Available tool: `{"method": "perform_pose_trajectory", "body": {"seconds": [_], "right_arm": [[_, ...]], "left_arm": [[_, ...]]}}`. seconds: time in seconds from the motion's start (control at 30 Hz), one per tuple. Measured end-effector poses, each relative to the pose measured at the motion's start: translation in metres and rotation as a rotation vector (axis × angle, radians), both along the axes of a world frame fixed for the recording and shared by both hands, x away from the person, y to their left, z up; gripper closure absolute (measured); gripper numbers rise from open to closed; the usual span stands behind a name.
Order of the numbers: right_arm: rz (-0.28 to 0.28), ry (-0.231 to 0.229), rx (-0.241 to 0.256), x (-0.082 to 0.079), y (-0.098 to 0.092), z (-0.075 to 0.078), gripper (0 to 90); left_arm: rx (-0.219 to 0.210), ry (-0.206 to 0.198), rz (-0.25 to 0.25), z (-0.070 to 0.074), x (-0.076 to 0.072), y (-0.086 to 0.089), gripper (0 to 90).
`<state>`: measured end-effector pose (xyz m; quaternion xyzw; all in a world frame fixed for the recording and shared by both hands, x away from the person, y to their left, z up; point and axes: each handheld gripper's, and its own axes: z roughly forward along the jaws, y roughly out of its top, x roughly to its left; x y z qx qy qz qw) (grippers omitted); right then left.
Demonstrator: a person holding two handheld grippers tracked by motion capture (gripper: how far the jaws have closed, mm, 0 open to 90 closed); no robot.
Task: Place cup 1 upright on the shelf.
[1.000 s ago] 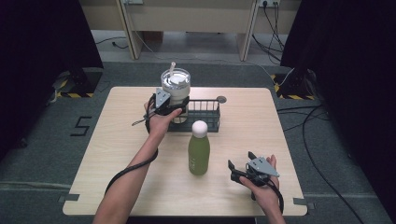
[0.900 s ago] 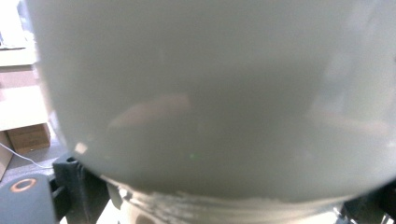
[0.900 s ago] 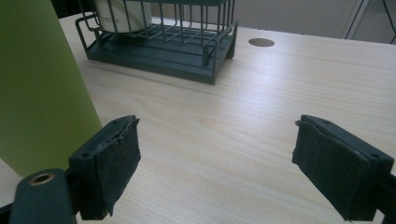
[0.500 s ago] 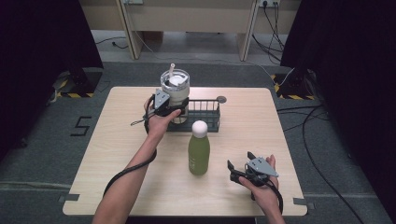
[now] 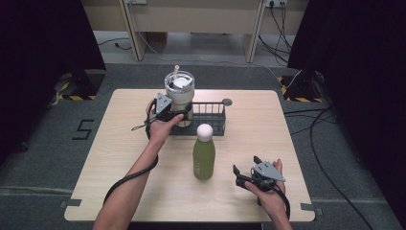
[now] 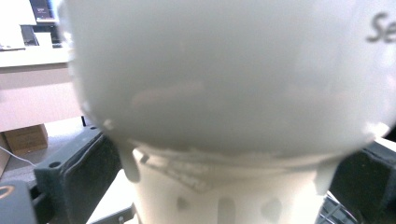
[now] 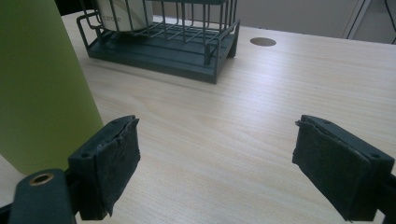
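At the rack's (image 5: pixel 203 117) left end, the left gripper (image 5: pixel 178 111) clamps the white cup (image 5: pixel 179 96), which stands in or just over the rack; I cannot tell which. To do it well, I'd keep the cup upright and free of the wires. The right gripper (image 7: pixel 217 170) rests open beside the green bottle (image 5: pixel 204 153). The left gripper view adds the pads (image 6: pixel 79 175) flanking the cup's narrow base.
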<state>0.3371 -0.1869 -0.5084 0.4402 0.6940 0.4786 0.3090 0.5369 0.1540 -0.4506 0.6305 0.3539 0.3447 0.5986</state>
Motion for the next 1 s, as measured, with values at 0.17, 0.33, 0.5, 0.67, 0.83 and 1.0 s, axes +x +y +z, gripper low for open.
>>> {"method": "perform_pose_trajectory", "body": {"seconds": [0.17,0.33,0.5,0.67,0.83,1.0], "right_arm": [[0.001,-0.006,-0.008,0.0,0.0,0.0,14.2],[-0.001,-0.004,-0.002,0.0,0.0,0.001,14.2],[-0.001,-0.007,-0.003,0.0,0.0,0.002,14.3],[0.001,-0.01,-0.002,0.0,0.001,0.003,14.2],[0.001,-0.019,-0.002,0.0,0.001,0.005,14.2],[0.001,-0.02,0.004,-0.001,0.001,0.006,14.3]], "left_arm": [[0.005,-0.003,-0.004,0.003,-0.006,0.004,2.2],[0.033,-0.007,-0.006,0.005,-0.011,0.01,2.0],[0.027,-0.01,-0.012,0.009,-0.018,0.016,2.1],[0.036,-0.011,-0.011,0.01,-0.023,0.022,2.1],[0.056,-0.011,-0.022,0.009,-0.033,0.027,2.0],[0.072,-0.03,-0.034,0.014,-0.044,0.031,2.0]]}}
